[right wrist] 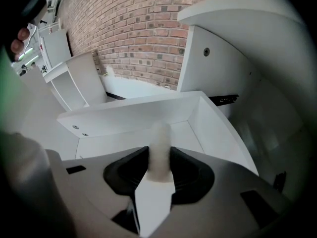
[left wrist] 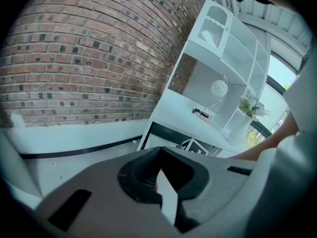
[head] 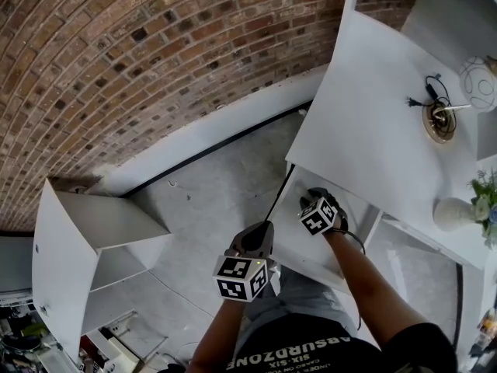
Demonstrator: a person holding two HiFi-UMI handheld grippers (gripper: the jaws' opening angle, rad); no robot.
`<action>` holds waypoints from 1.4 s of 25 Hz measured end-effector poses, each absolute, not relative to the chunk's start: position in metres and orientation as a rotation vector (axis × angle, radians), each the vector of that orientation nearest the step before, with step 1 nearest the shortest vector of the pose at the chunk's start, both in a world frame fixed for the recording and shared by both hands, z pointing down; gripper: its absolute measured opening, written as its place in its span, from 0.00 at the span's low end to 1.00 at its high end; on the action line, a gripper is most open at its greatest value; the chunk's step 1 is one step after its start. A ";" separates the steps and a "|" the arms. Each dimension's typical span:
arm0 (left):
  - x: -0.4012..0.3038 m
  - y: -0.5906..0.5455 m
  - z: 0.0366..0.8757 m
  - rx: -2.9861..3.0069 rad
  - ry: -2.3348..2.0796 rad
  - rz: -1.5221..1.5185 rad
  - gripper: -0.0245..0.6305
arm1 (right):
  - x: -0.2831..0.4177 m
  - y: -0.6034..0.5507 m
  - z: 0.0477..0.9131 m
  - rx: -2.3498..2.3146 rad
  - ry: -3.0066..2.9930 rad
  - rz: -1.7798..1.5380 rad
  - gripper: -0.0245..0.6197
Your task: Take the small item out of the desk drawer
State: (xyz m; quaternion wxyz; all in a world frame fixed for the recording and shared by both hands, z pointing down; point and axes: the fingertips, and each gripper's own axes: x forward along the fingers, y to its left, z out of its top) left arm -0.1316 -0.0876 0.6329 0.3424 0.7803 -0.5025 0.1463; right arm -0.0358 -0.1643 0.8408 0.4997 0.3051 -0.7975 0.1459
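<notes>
The white desk (head: 365, 123) has its drawer (head: 365, 208) pulled open. My right gripper (head: 314, 196) reaches down into it. In the right gripper view a small white cylindrical item (right wrist: 160, 145) stands upright between the jaws of the right gripper (right wrist: 160, 157), which press on it above the drawer floor (right wrist: 124, 145). My left gripper (head: 260, 230) hangs in front of the drawer's front edge, outside it. In the left gripper view the left gripper (left wrist: 166, 192) looks shut with nothing between its jaws, pointing toward the desk (left wrist: 178, 115).
On the desk top lie a coiled black cable (head: 439, 119), a white globe lamp (head: 477, 84) and a white vase with flowers (head: 466, 208). A white shelf unit (head: 85, 239) stands at the left on the grey floor. A brick wall (head: 155, 53) runs behind.
</notes>
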 end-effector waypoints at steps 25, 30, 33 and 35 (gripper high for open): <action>-0.140 -0.077 0.584 1.960 -1.310 0.362 0.04 | -0.044 -0.137 0.779 0.687 -1.942 0.412 0.24; -0.140 -0.072 0.573 1.941 -1.317 0.361 0.04 | -0.043 -0.133 0.764 0.674 -1.945 0.409 0.24; -0.139 -0.071 0.568 1.942 -1.322 0.363 0.04 | -0.043 -0.132 0.756 0.669 -1.950 0.403 0.24; -0.139 -0.071 0.564 1.944 -1.326 0.365 0.04 | -0.043 -0.131 0.751 0.665 -1.952 0.400 0.24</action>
